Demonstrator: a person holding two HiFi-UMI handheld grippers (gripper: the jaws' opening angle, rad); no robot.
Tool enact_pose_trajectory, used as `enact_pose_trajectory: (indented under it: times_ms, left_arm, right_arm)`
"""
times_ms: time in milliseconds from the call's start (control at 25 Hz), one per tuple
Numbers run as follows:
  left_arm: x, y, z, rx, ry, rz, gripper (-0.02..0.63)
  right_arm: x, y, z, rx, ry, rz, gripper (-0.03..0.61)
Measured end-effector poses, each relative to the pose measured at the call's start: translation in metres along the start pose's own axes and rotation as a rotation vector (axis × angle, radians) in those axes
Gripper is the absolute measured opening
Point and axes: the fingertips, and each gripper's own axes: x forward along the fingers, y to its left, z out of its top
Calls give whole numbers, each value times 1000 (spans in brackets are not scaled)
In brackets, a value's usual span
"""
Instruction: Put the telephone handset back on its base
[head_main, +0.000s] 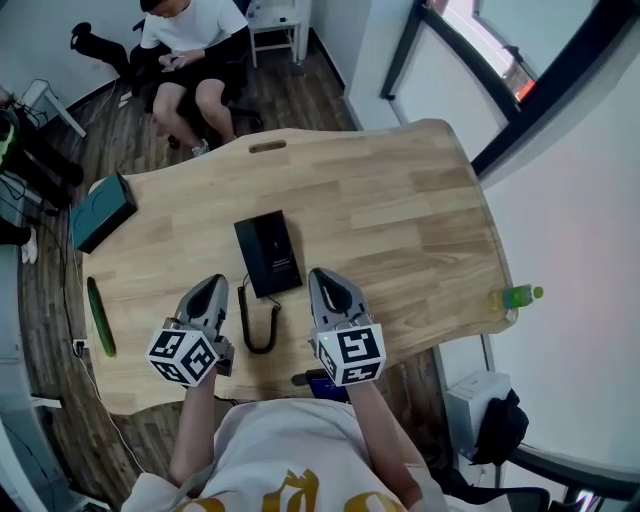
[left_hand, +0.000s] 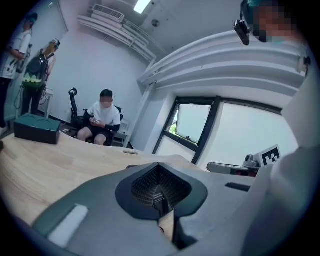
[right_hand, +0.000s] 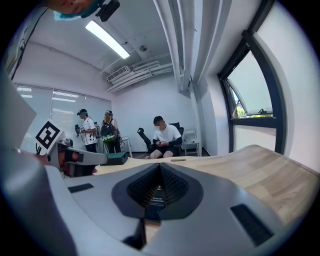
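Well, both of your tongs are closed and empty. Your left gripper (head_main: 208, 290) and right gripper (head_main: 327, 283) hover side by side above the near edge of the table (head_main: 400, 220), each with its jaws pressed together and nothing between them. The black telephone (head_main: 268, 253) lies flat on the wood just beyond the two tips and between them. Its coiled cord (head_main: 262, 325) loops back toward you in the gap between the grippers.

To your right a broad stretch of wood runs out to the curved edge, where a green bottle (head_main: 516, 296) sits at the rim. To your left a cucumber (head_main: 101, 317) lies near the edge and a teal case (head_main: 100, 212) stands by the far-left corner. A seated person (head_main: 190, 60) is beyond the far edge.

From above you cannot tell whether the handset rests on its base. Each gripper view shows only a dark sliver of the telephone through the notch in its jaws.
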Motion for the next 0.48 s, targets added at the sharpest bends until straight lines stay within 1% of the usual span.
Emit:
enact_pose_trajectory:
  times_ms: [160, 240, 360, 480]
  left_arm:
    - [-20, -9, 10, 35, -52, 27, 3]
    - [-26, -11, 11, 46, -59, 35, 3]
    - [-31, -19, 7, 56, -47, 15, 3]
    - [-34, -28, 7, 62, -61, -7, 3]
  right_arm:
    - [-17, 10, 11, -47, -27, -15, 3]
    - [-24, 13, 14, -55, -41, -23, 3]
    - [-34, 16, 15, -59, -52, -27, 3]
    - [-42, 15, 15, -68, -54, -30, 3]
